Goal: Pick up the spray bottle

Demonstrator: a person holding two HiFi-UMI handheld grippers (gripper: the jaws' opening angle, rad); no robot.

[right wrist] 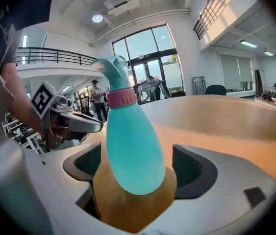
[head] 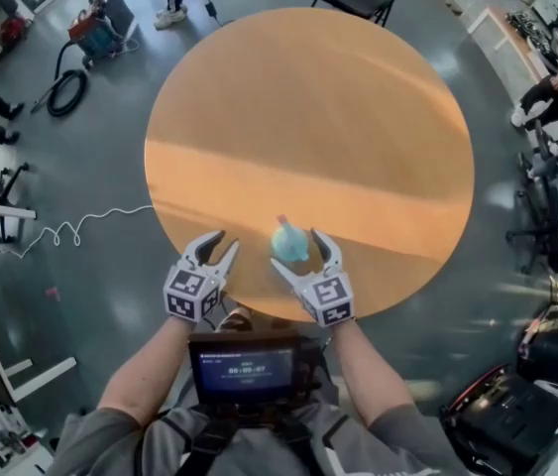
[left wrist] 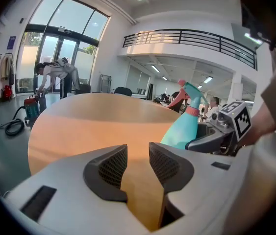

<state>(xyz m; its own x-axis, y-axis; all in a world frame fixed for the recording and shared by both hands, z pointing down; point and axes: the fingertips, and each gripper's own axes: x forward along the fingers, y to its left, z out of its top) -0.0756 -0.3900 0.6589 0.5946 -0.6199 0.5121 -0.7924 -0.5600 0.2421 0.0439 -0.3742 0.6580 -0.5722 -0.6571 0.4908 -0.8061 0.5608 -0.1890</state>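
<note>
Teal spray bottle (right wrist: 134,146) stands upright on the round bench (head: 308,117) between the right gripper's (head: 296,250) spread jaws, untouched by either pad — the approach looks done, so closing on its body and lifting comes next — left gripper (head: 219,245) alongside, jaws parted, empty.

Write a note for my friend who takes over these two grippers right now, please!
Left gripper: open, empty, at the near edge of the table.
Right gripper: open, one jaw on each side of the spray bottle, not pressing it.
Spray bottle: upright on the table, near the person.
Done: right gripper is lined up around it.
Left: close on the spray bottle, then lift.
</note>
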